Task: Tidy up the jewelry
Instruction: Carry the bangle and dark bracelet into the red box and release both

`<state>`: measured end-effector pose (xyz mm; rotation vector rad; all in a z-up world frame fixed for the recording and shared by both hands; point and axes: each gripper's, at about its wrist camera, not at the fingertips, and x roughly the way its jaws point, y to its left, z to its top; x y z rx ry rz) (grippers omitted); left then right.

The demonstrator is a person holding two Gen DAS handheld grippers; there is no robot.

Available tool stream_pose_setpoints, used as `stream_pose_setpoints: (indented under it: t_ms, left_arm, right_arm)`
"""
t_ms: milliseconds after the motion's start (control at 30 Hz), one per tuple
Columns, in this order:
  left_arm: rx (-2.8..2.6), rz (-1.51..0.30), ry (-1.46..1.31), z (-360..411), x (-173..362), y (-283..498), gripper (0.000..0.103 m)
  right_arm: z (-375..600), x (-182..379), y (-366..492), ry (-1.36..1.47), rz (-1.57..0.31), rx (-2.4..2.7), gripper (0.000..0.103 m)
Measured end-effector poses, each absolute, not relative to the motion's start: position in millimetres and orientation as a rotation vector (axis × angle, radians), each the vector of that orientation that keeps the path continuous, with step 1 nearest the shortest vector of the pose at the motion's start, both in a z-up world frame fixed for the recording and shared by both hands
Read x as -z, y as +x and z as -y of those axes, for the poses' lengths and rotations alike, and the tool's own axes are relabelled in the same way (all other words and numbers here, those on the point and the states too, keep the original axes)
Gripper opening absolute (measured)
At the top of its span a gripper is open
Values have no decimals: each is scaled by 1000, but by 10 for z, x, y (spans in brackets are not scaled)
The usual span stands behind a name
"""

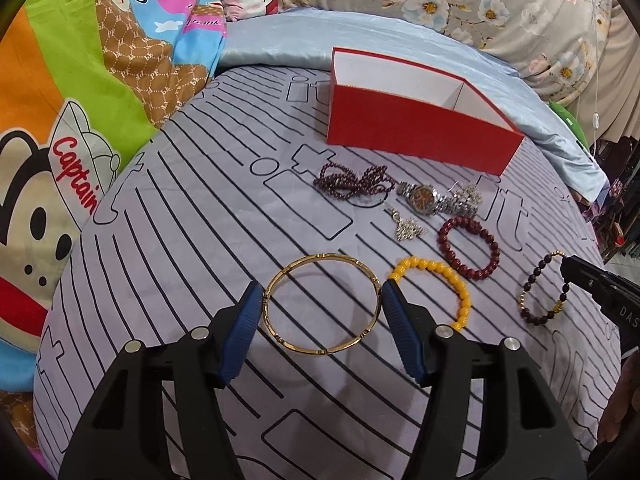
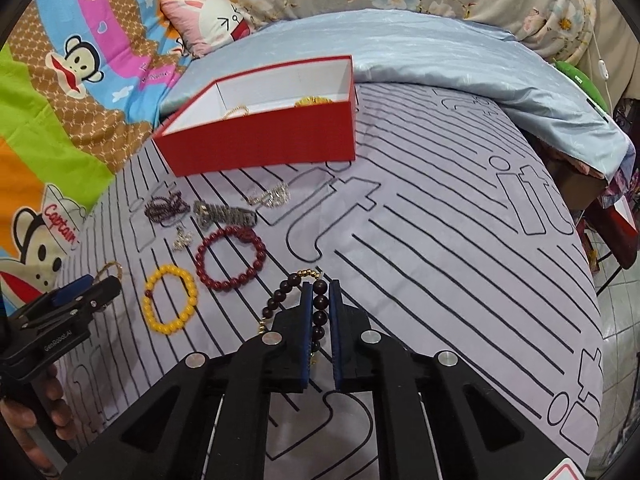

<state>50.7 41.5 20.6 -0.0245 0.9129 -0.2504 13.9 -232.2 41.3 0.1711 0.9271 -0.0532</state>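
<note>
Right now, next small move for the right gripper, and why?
Probably lift and carry toward the red box. The right gripper has its jaws shut on the dark bead bracelet, so the grasp looks done. The box sits open beyond the other jewelry, so clear the red bead bracelet on the way.

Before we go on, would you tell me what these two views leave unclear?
- Red box: left wrist view, its front wall hides the contents; right wrist view shows only gold tops.
- Gold bangle: right wrist view, mostly behind the left gripper.
- Dark bead bracelet: lower part hidden between the right gripper fingers.
- Watch: blurred there.
</note>
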Motion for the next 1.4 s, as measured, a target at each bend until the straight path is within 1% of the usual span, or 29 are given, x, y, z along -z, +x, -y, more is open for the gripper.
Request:
stream_pose_setpoints:
  t_ms: [400,800,1067,1400]
  left_arm:
    - [297,-840,-32,-262,-671,724,59]
    - [330,-740,-30,32,-1106,1361,59]
    - [324,-732,-25,265,-1082,1919,59]
    - [306,-756,-5,471,-846,2334,59]
  right_arm:
    - [2339,-1026,381,156,-784,33,7]
    - [2379,-1334,986,152,-701,37,7]
    - [2357,-1381,1525,151,-685,30,7]
    - [2327,-1084,1994,170,-745,35,8]
